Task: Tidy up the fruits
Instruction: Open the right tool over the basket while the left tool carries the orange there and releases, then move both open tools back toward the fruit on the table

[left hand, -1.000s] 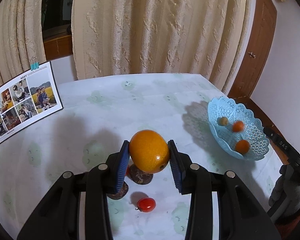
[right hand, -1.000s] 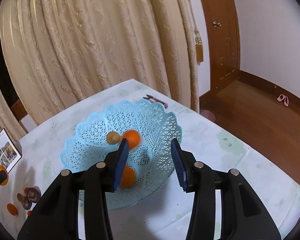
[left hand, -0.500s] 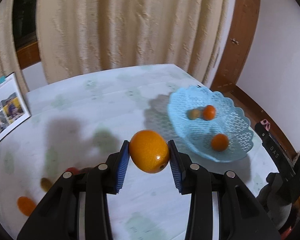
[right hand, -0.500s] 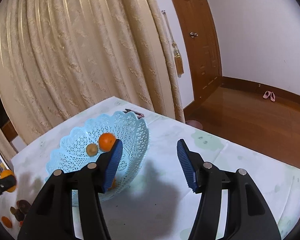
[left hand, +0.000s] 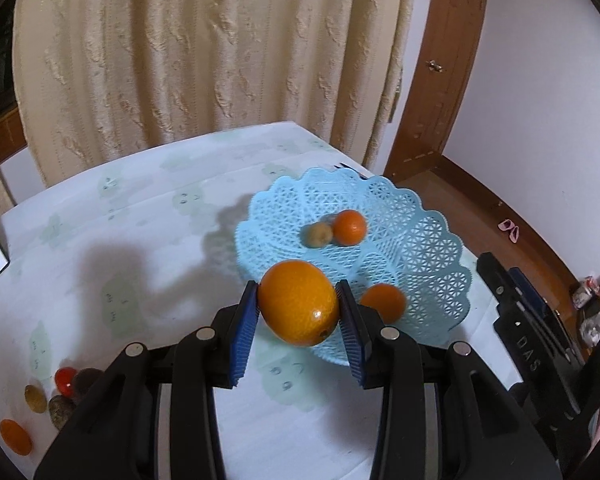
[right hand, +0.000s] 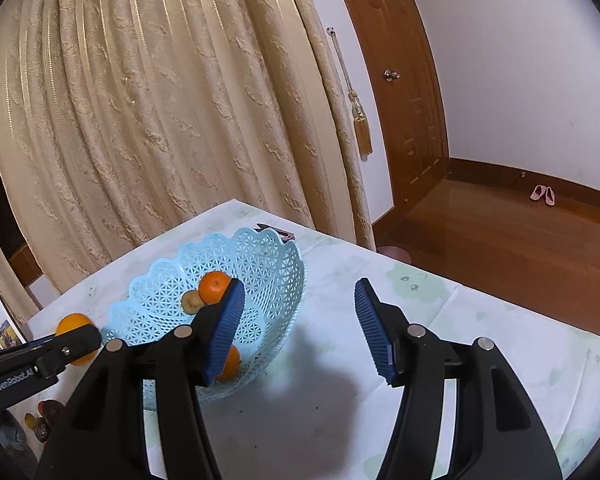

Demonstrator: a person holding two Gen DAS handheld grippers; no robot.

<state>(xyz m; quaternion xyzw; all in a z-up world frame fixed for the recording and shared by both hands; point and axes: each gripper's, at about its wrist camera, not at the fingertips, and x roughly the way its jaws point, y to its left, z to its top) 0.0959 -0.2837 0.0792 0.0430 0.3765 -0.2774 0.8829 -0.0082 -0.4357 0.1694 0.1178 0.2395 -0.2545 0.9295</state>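
Observation:
My left gripper [left hand: 298, 300] is shut on a large orange [left hand: 300, 312], its blue pads pressing both sides. It hangs above the near rim of the light blue lattice basket [left hand: 432, 240]. In the basket lie a small orange [left hand: 350, 227], a brownish-green fruit [left hand: 318, 234] and another orange [left hand: 384, 302]. In the right wrist view my right gripper [right hand: 299, 292] stands open with nothing between its fingers, over the tablecloth just right of the basket [right hand: 260, 248]. The held orange [right hand: 72, 322] shows there at the far left.
Loose fruits lie at the table's near left: a red tomato [left hand: 64, 376], dark round fruits [left hand: 60, 410] and a small orange [left hand: 15, 434]. A photo calendar [right hand: 0, 328] stands at the left. Cream curtains hang behind. The table edge drops to a wooden floor on the right.
My left gripper has carried the orange rightwards from above the loose fruits to the basket's rim. My right gripper's jaws have widened and it has drawn off the basket to the right.

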